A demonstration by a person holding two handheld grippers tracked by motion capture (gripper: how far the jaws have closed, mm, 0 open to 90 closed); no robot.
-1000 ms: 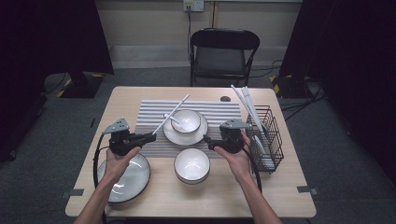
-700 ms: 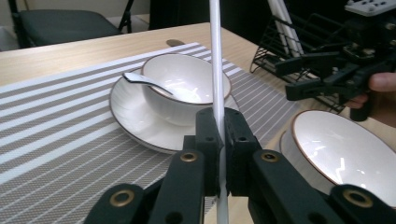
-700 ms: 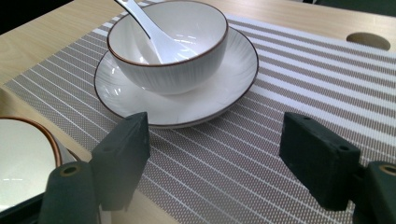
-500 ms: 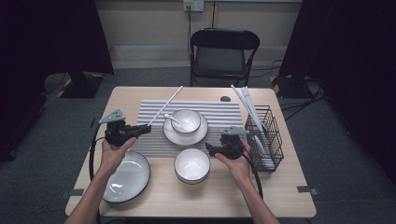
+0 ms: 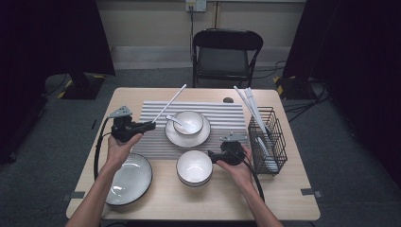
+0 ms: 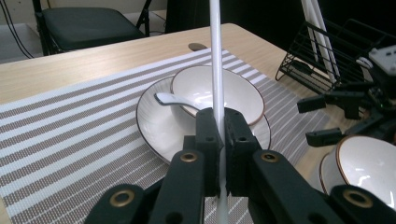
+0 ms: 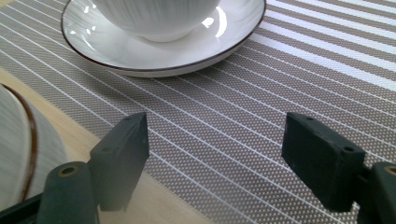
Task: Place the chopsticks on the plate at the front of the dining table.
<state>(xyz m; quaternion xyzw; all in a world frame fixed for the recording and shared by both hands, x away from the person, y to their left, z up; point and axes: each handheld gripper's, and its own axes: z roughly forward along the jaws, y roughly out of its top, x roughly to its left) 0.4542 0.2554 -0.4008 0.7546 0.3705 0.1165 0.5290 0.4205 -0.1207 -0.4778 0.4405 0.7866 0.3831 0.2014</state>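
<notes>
The left gripper view shows what the high view blurs: the left gripper (image 6: pixel 219 135) has its black jaws clamped on a thin, smooth white chopstick (image 6: pixel 215 56), which rises over the saucer (image 6: pixel 154 126) carrying a spoon (image 6: pixel 170 100) and cup (image 6: pixel 215 91). In the right gripper view, the right gripper (image 7: pixel 215 158) hangs with jaws spread wide and empty over bare striped woven mat (image 7: pixel 261 84), just near of that saucer's glossy brown-edged rim. Beside it, a ribbed bowl (image 5: pixel 194 167) sits on wood, a wire rack (image 5: pixel 267 139) beyond.

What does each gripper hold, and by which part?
The left gripper is shut on a white chopstick near its lower end. The right gripper is open, holding nothing.
</notes>
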